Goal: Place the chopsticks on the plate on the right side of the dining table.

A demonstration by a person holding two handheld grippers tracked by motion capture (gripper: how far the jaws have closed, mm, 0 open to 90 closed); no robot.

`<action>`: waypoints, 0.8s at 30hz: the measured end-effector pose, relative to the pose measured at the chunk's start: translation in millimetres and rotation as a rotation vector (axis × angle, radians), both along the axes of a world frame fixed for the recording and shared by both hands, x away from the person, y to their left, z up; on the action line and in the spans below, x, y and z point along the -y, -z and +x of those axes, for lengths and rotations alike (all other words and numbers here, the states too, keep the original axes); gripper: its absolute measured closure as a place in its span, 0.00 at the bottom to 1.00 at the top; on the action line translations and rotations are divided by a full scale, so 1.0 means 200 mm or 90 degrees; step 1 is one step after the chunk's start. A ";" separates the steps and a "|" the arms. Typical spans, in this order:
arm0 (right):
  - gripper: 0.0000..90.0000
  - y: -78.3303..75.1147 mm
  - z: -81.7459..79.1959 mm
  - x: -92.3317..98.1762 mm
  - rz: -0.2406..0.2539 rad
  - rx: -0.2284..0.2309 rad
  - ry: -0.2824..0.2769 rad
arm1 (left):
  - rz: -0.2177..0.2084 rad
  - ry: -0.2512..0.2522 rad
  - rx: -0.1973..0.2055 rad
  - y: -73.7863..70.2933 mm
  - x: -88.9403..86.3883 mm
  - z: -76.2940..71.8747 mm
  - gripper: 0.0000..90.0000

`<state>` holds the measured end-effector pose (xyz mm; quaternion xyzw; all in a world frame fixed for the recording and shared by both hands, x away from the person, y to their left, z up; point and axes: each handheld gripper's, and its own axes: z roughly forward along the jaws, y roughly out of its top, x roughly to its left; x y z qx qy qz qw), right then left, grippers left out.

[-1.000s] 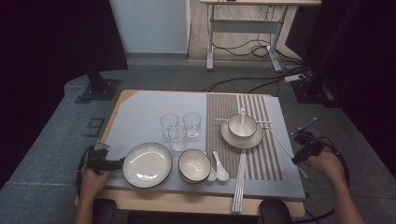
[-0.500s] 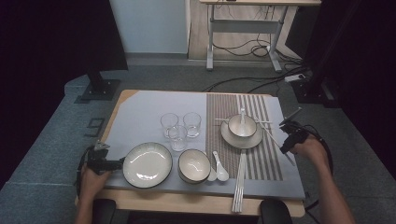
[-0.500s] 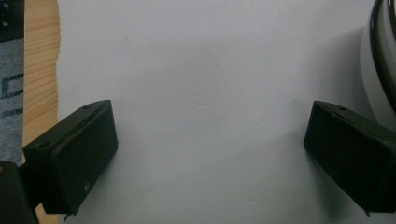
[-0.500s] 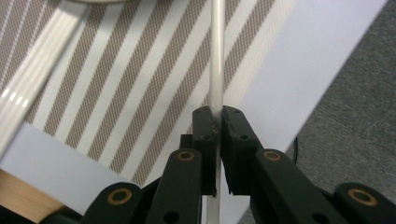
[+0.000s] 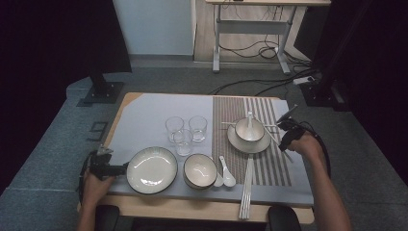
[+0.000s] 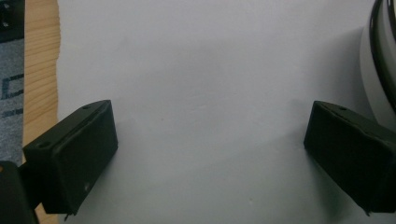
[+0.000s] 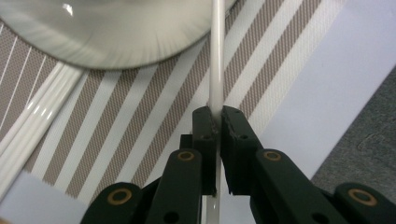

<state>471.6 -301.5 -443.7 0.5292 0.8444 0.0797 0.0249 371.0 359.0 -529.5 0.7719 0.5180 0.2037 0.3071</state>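
Carrying chopstick (image 7: pixel 216 60) in right fingers (image 7: pixel 217 122), pinched tight on thin white stick. Right hand (image 5: pixel 300 144) swung in from desk's right edge since a second ago, now over striped mat (image 5: pixel 269 168) just beside saucer (image 5: pixel 248 142) with cup. Likely placement next, alongside saucer. Left fingers (image 6: pixel 208 154) spread wide, empty, parked on desk (image 6: pixel 201 70) beside big plate (image 5: pixel 152 169), unmoved.
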 end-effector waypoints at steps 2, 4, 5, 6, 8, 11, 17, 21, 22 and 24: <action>0.94 0.01 0.02 -0.02 -0.001 -0.001 -0.001 | 0.000 0.000 0.000 0.00 0.00 0.00 0.03; 0.94 0.02 0.04 -0.03 -0.003 0.000 -0.001 | 0.000 0.000 0.000 0.00 0.00 0.00 0.03; 0.94 0.02 0.05 -0.04 -0.004 -0.001 -0.002 | 0.000 0.000 0.000 0.00 0.00 0.00 0.03; 0.94 0.02 0.06 -0.05 -0.006 -0.001 -0.002 | 0.000 0.000 0.000 0.00 0.00 0.00 0.03; 0.94 0.03 0.07 -0.06 -0.007 -0.001 -0.007 | 0.000 0.000 0.000 0.00 0.00 0.00 0.03; 0.94 0.04 0.10 -0.08 -0.009 0.002 -0.006 | 0.000 0.000 0.000 0.00 0.00 0.00 0.03; 0.94 0.05 0.13 -0.10 -0.009 0.003 -0.008 | 0.000 0.000 0.001 0.00 0.00 0.00 0.03; 0.93 0.06 0.15 -0.11 -0.002 0.008 -0.012 | 0.000 0.000 0.000 0.00 0.00 0.00 0.03; 0.93 0.06 0.15 -0.11 0.003 0.009 -0.011 | 0.000 0.000 0.000 0.00 0.00 0.00 0.03; 0.93 0.06 0.16 -0.12 0.001 0.012 -0.012 | 0.000 0.000 0.000 0.00 0.00 0.00 0.03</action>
